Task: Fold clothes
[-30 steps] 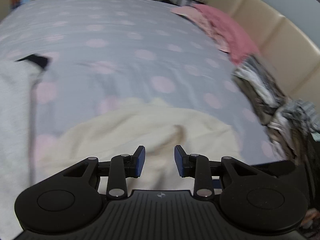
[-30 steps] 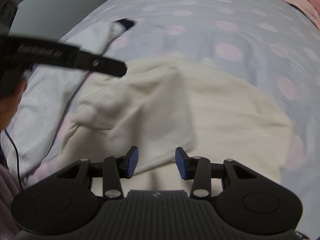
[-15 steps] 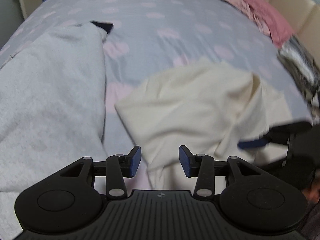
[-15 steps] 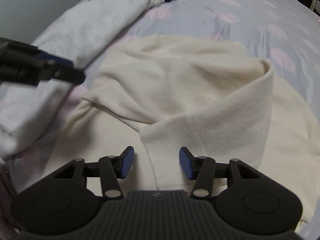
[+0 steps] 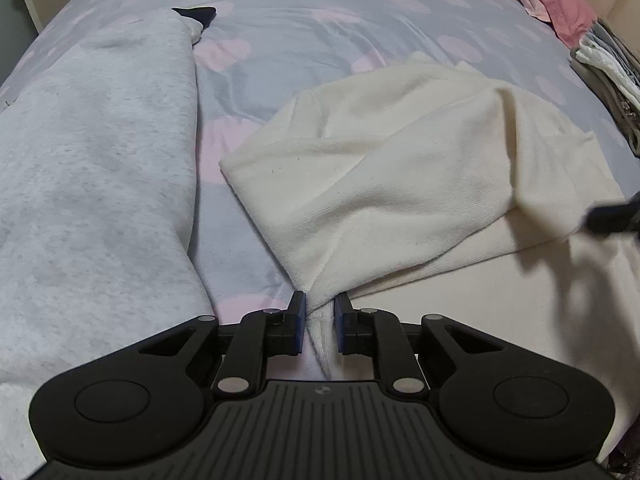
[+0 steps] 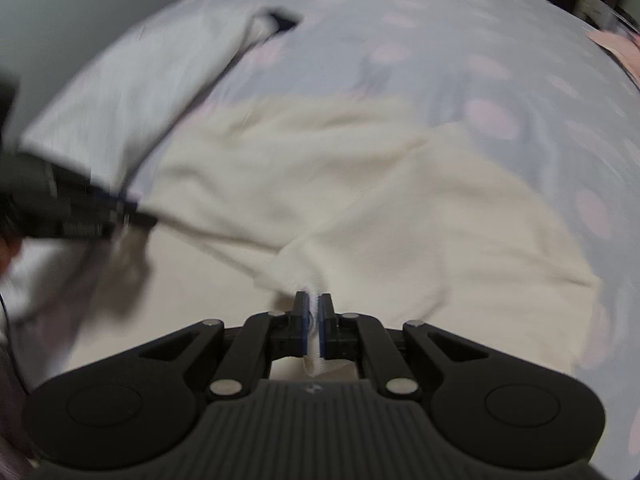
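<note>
1. The cream garment (image 5: 400,184) lies partly folded on the bed (image 5: 320,20), just right of a grey garment (image 5: 92,152) that fills the 9 o'clock side of the left wrist view.
2. The left gripper (image 5: 320,322) is closing its fingers on a bunched corner of the cream garment; cloth sits between the pads and the blue faces press it from both sides, with a narrow gap left.
3. The right gripper (image 6: 314,330) has its fingers nearly together, clamped on a thin edge of the same garment (image 6: 360,200).
4. Judgement: the step in hand is taking two holds on the near edge before carrying it over. To do it well, let the left fingers finish closing before any lift.
5. Raise both hands evenly, so the edge stays taut between them and the layer beneath does not drag.
6. Carry the edge toward 12 o'clock and lay it square on the far part, clear of the grey garment.
7. The risk is a hold on more than one layer, which would pull the earlier fold open.
8. Hard to make out: the right wrist view is blurred, so how many layers its fingers hold cannot be told.
9. In the left view the right gripper is only a dark tip at 3 o'clock, cut off by the frame.
10. A stack of clothes (image 5: 608,80) at 2 o'clock is also cut off; its contents are unclear.
</note>
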`<action>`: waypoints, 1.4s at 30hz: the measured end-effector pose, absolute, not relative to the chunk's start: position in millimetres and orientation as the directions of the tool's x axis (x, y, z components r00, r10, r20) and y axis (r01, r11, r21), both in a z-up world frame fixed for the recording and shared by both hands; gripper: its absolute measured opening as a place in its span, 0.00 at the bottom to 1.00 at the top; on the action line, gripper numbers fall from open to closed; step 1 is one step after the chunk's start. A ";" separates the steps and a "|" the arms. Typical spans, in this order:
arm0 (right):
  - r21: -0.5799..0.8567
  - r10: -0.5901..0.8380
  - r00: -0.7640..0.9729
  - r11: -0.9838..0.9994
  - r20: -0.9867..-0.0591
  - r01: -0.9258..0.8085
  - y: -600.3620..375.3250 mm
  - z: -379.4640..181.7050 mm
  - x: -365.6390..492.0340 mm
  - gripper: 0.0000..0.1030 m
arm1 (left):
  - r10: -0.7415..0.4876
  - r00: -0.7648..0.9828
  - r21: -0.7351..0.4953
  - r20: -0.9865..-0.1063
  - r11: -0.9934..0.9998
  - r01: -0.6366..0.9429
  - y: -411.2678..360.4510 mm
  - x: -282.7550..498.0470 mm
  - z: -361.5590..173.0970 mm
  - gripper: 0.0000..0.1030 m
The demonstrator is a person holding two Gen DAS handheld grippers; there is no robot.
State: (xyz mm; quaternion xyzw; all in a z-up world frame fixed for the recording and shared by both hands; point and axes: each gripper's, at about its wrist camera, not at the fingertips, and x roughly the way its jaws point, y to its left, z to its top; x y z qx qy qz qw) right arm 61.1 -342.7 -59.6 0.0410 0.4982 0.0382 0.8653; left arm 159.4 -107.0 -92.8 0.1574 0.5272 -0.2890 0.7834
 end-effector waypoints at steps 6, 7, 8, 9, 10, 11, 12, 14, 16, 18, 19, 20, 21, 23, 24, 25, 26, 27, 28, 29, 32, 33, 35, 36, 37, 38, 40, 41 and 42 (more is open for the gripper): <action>0.266 0.060 0.597 0.927 -0.800 0.263 -447.3 -34.3 28.4 0.05 | -0.302 0.293 -0.066 -0.907 0.791 0.609 -100.3 156.7 -87.1 0.10; 0.291 0.047 0.603 0.903 -0.796 0.315 -465.0 -34.3 23.6 0.05 | -0.303 0.297 -0.066 -0.906 0.792 0.607 -99.4 156.4 -85.7 0.10; 0.320 0.040 0.606 0.876 -0.794 0.361 -481.1 -36.1 19.5 0.05 | -0.304 0.300 -0.066 -0.904 0.794 0.604 -98.7 156.6 -84.5 0.10; 0.350 0.038 0.608 0.845 -0.793 0.404 -496.4 -38.7 15.7 0.05 | -0.304 0.304 -0.066 -0.903 0.797 0.601 -98.1 156.9 -83.5 0.09; 0.374 0.035 0.611 0.818 -0.791 0.437 -508.4 -41.0 12.1 0.05 | -0.305 0.307 -0.067 -0.902 0.799 0.597 -97.4 157.3 -82.5 0.09; 0.384 0.028 0.609 0.799 -0.792 0.463 -517.4 -43.8 10.2 0.05 | -0.304 0.309 -0.065 -0.901 0.801 0.596 -96.7 157.1 -81.4 0.09; 0.389 0.019 0.605 0.782 -0.796 0.487 -525.6 -46.6 9.1 0.04 | -0.303 0.309 -0.064 -0.901 0.800 0.597 -96.6 156.7 -80.8 0.09; 0.384 0.012 0.586 0.767 -0.810 0.514 -533.1 -55.9 13.0 0.04 | -0.298 0.310 -0.058 -0.903 0.799 0.598 -97.2 156.1 -81.6 0.09; 0.378 0.017 0.563 0.759 -0.826 0.531 -533.6 -69.3 18.4 0.04 | -0.293 0.310 -0.053 -0.905 0.798 0.600 -98.0 155.8 -83.6 0.09; 0.331 0.010 0.514 0.775 -0.857 0.538 -531.2 -83.9 23.6 0.04 | -0.283 0.302 -0.047 -0.910 0.795 0.605 -99.4 155.7 -87.4 0.09; 0.305 0.004 0.488 0.786 -0.873 0.539 -529.8 -91.4 26.2 0.05 | -0.278 0.297 -0.045 -0.913 0.794 0.607 -99.3 155.6 -89.2 0.10; 0.280 -0.012 0.471 0.791 -0.882 0.544 -529.2 -95.5 27.2 0.06 | -0.276 0.290 -0.046 -0.916 0.792 0.608 -98.7 155.6 -89.5 0.11; 0.255 -0.033 0.459 0.795 -0.888 0.551 -529.0 -98.2 27.6 0.07 | -0.275 0.282 -0.050 -0.919 0.791 0.610 -98.0 155.7 -89.0 0.11; 0.222 -0.069 0.447 0.794 -0.892 0.566 -531.2 -100.9 27.2 0.11 | -0.295 0.275 -0.074 -0.915 0.794 0.603 -92.8 156.7 -83.8 0.15; 0.222 -0.080 0.453 0.788 -0.888 0.574 -534.8 -99.8 25.9 0.11 | -0.311 0.272 -0.094 -0.911 0.796 0.598 -89.5 157.9 -79.5 0.16; 0.232 -0.085 0.464 0.778 -0.882 0.584 -538.7 -98.5 24.8 0.12 | -0.327 0.274 -0.110 -0.905 0.800 0.590 -86.5 159.5 -74.7 0.19; 0.251 -0.084 0.478 0.766 -0.874 0.592 -542.2 -97.3 23.8 0.14 | -0.344 0.285 -0.123 -0.895 0.804 0.582 -83.6 162.0 -69.5 0.22; 0.270 -0.078 0.494 0.758 -0.866 0.594 -544.2 -96.2 23.0 0.20 | -0.361 0.299 -0.136 -0.883 0.807 0.575 -80.7 164.8 -64.2 0.24; 0.289 -0.071 0.509 0.752 -0.858 0.593 -545.7 -95.1 22.2 0.27 | -0.377 0.317 -0.150 -0.870 0.817 0.557 -78.6 169.4 -61.0 0.28; 0.300 -0.066 0.520 0.751 -0.852 0.588 -545.2 -94.5 22.9 0.30 | -0.390 0.338 -0.166 -0.856 0.829 0.535 -76.9 174.9 -58.8 0.32; 0.311 -0.056 0.538 0.763 -0.841 0.566 -540.8 -91.6 28.0 0.33 | -0.422 0.396 -0.219 -0.816 0.859 0.464 -73.4 191.4 -55.2 0.36; 0.311 -0.053 0.540 0.768 -0.840 0.560 -540.3 -91.1 29.9 0.34 | -0.427 0.408 -0.238 -0.807 0.868 0.437 -74.1 197.0 -57.4 0.36; 0.311 -0.048 0.540 0.774 -0.840 0.552 -539.8 -92.4 34.3 0.35 | -0.414 0.425 -0.243 -0.805 0.883 0.401 -79.8 206.4 -64.4 0.36; 0.309 -0.048 0.541 0.777 -0.840 0.548 -539.7 -93.2 35.6 0.36 | -0.398 0.434 -0.233 -0.808 0.893 0.386 -83.4 210.6 -69.1 0.36; 0.307 -0.047 0.541 0.780 -0.840 0.545 -539.6 -94.1 37.0 0.36 | -0.382 0.442 -0.222 -0.811 0.901 0.372 -86.9 214.7 -73.8 0.36; 0.305 -0.049 0.542 0.783 -0.839 0.543 -540.8 -95.2 37.7 0.36 | -0.370 0.440 -0.219 -0.818 0.908 0.356 -89.4 218.9 -79.1 0.36; 0.301 -0.052 0.543 0.786 -0.838 0.541 -544.0 -97.3 38.0 0.36 | -0.359 0.420 -0.231 -0.834 0.917 0.325 -91.8 226.0 -89.4 0.36; 0.303 -0.051 0.543 0.784 -0.838 0.542 -545.8 -98.1 37.3 0.36 | -0.361 0.406 -0.245 -0.840 0.919 0.309 -91.5 228.3 -93.7 0.36; 0.308 -0.047 0.542 0.780 -0.839 0.545 -547.7 -99.4 36.5 0.36 | -0.362 0.397 -0.255 -0.843 0.920 0.299 -90.9 230.6 -97.7 0.36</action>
